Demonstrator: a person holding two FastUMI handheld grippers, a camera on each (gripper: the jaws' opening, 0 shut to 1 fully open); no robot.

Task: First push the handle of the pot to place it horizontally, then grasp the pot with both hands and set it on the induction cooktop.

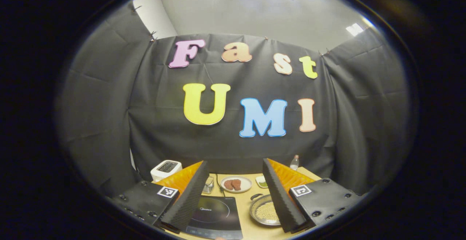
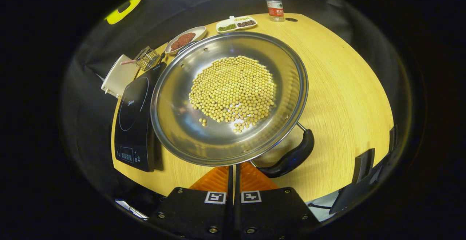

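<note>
Many yellow beans (image 2: 233, 89) lie inside the steel pot (image 2: 174, 123) beside the cooktop (image 2: 134, 123).

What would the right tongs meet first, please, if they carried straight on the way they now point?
Probably the pot: its steel rim sits just ahead of the shut right tongs, with the black handle off to one side of that line. How much gap remains is hard to judge from the right gripper view.

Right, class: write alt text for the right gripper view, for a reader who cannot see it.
A steel pot holding a heap of yellow beans sits on a wooden table, beside a black induction cooktop on its left. The right gripper, jaws closed, sits just below the pot's rim, next to its black handle.
</note>
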